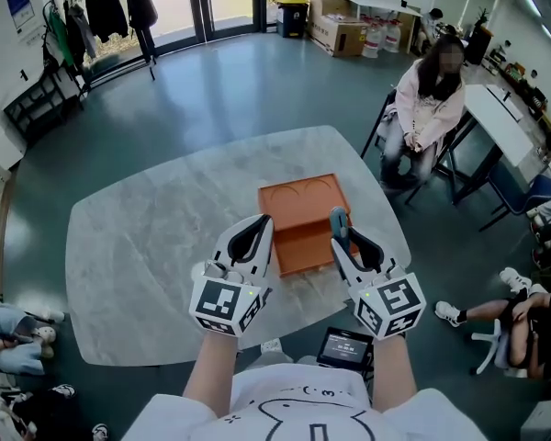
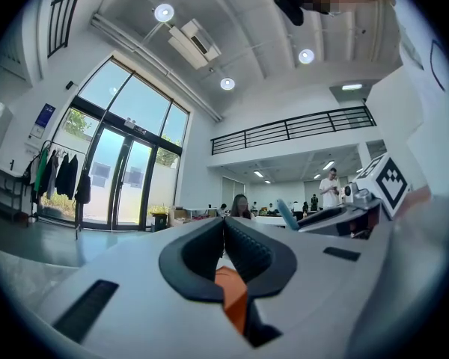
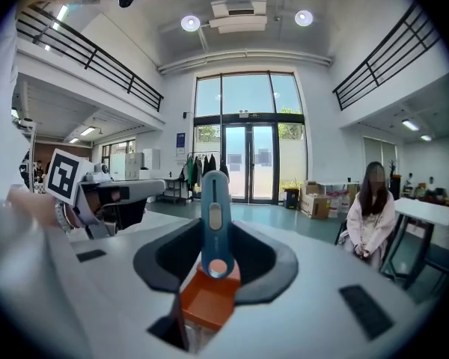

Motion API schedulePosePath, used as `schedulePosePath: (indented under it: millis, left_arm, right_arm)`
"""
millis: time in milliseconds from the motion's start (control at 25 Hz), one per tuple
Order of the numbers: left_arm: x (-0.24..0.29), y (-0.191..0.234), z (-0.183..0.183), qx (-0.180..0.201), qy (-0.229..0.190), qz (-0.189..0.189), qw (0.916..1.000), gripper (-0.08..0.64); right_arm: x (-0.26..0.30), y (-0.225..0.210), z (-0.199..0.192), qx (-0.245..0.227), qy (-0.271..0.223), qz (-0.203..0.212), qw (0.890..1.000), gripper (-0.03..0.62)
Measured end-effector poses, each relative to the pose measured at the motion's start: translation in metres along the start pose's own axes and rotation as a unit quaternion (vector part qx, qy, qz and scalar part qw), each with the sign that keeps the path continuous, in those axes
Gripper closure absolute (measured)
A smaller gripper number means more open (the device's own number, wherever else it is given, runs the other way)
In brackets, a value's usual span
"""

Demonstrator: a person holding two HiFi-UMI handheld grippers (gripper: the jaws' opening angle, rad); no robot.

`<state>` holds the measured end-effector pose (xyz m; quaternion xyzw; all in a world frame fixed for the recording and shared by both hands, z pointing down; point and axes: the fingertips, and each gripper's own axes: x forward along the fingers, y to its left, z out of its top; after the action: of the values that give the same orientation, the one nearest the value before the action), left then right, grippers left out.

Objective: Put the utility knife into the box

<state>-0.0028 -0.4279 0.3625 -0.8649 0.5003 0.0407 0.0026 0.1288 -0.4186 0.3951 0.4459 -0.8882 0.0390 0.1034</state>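
Note:
The orange box (image 1: 298, 200) lies open on the pale marble table (image 1: 147, 237), a little beyond both grippers. My right gripper (image 1: 342, 240) is shut on the blue utility knife (image 1: 338, 219), which stands upright between the pads above the box's near right corner. In the right gripper view the utility knife (image 3: 215, 223) rises between the dark pads with the box (image 3: 206, 304) just below. My left gripper (image 1: 265, 220) is shut with nothing in it, at the box's near left edge. Its pads meet in the left gripper view, with the box (image 2: 234, 294) showing under them.
A small dark tablet (image 1: 345, 345) lies at the table's near edge by my right arm. A person sits on a chair (image 1: 429, 99) beyond the table's far right corner. Desks stand at the right, a coat rack (image 1: 92, 16) at the far left.

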Motion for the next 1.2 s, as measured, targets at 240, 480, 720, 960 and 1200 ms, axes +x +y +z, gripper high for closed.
schedulePosePath:
  millis: [240,480,720,960,1200]
  left_arm:
    - [0.006,0.010,-0.002,-0.002,0.000,0.022,0.9998,0.545]
    - [0.021,0.014,-0.003,-0.001,0.004,0.041,0.9991,0.545]
    - [0.036,0.016,-0.004,0.003,0.008,0.073,0.9973,0.545]
    - [0.042,0.022,-0.013,0.007,0.012,0.106,0.9943,0.545]
    - [0.053,0.024,-0.028,0.007,0.025,0.118,0.9927,0.545]
  right_arm:
    - [0.010,-0.012,0.001,-0.004,0.003,0.014,1.000,0.456]
    - [0.024,-0.026,0.002,-0.014,0.015,0.038,0.999,0.456]
    - [0.040,-0.042,0.001,-0.033,0.035,0.085,0.995,0.456]
    - [0.056,-0.046,-0.018,-0.055,0.078,0.141,0.985,0.456]
    - [0.072,-0.051,-0.042,-0.087,0.130,0.176,0.972,0.456]
